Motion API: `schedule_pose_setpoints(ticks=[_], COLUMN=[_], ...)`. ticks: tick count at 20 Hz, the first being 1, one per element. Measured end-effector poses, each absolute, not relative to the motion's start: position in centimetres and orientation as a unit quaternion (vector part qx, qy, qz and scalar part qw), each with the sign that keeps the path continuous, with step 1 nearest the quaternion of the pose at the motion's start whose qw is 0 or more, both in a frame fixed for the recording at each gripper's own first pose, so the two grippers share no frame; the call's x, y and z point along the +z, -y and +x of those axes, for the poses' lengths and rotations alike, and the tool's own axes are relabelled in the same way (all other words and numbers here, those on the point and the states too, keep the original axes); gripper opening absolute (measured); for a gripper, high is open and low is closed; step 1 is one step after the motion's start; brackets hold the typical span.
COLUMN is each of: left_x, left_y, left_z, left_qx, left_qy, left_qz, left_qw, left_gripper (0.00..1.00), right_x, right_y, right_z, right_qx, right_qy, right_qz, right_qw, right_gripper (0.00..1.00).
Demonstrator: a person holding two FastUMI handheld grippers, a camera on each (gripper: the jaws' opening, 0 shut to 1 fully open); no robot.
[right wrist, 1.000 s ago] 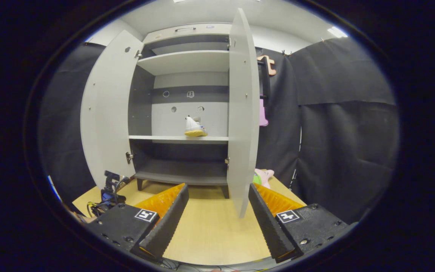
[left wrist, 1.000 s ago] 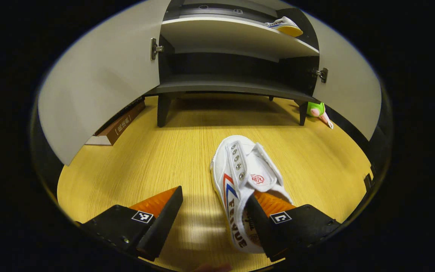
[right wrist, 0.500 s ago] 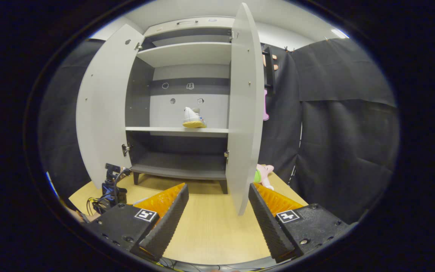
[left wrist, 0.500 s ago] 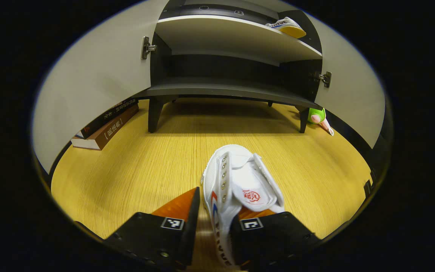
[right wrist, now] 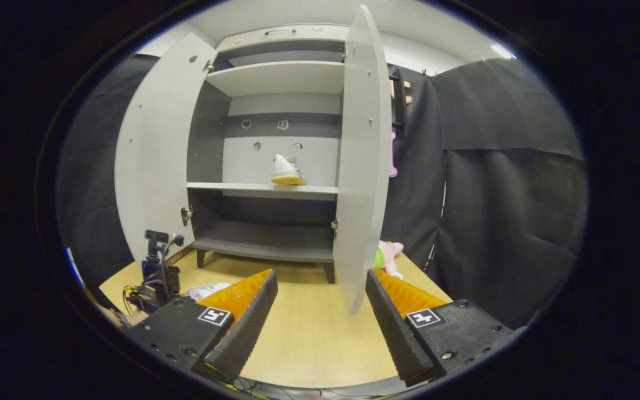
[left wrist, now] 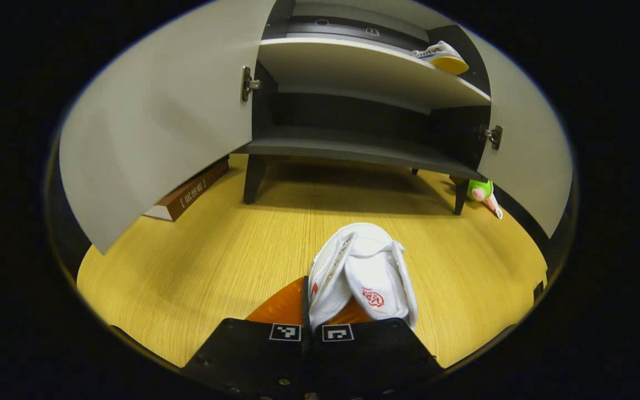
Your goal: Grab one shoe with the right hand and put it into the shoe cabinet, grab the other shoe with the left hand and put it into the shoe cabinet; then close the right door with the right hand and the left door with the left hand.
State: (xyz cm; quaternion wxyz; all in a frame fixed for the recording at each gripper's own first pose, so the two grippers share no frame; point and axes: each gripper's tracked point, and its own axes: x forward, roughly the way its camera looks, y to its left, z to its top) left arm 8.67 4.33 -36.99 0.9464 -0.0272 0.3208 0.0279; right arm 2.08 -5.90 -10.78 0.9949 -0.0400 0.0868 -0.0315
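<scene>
The shoe cabinet [right wrist: 275, 166] stands at the far side of the wooden worktop [left wrist: 214, 261] with both doors swung wide: the left door [right wrist: 153, 150] and the right door [right wrist: 361, 161]. One shoe [right wrist: 286, 172] already sits on the middle shelf [right wrist: 264, 190], toward its right end. The other shoe [left wrist: 361, 272], white with a red mark on its tongue, lies on the worktop in front of the cabinet. The left gripper [left wrist: 313, 325] is clamped on that shoe's side wall, its fingers nearly together with only the fabric between them. The right gripper [right wrist: 320, 316] hangs wide open, holding nothing, near the edge of the right door. A book [left wrist: 189, 191] lies by the left door, and a small plush toy [left wrist: 481, 191] by the right.
</scene>
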Motion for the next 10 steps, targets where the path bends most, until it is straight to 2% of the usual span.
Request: schedule_pose_setpoints(ticks=[6,10], left_x=[-23.6,-16.3], left_y=[-2.7,-0.3], left_z=[10.5,13.5], left_qx=[0.038,0.026], left_qy=[-0.234,-0.204], left_qz=[-0.031,-0.057], left_qw=[0.971,0.977], left_gripper=[0.00,0.00], right_x=[-10.2,-9.2], right_y=[4.5,4.0], right_z=[1.1,0.8], right_qx=[0.009,0.025], right_qy=[-0.074,-0.056], right_qz=[-0.037,-0.041], right_qw=[0.997,0.997], right_gripper=[1.00,1.00])
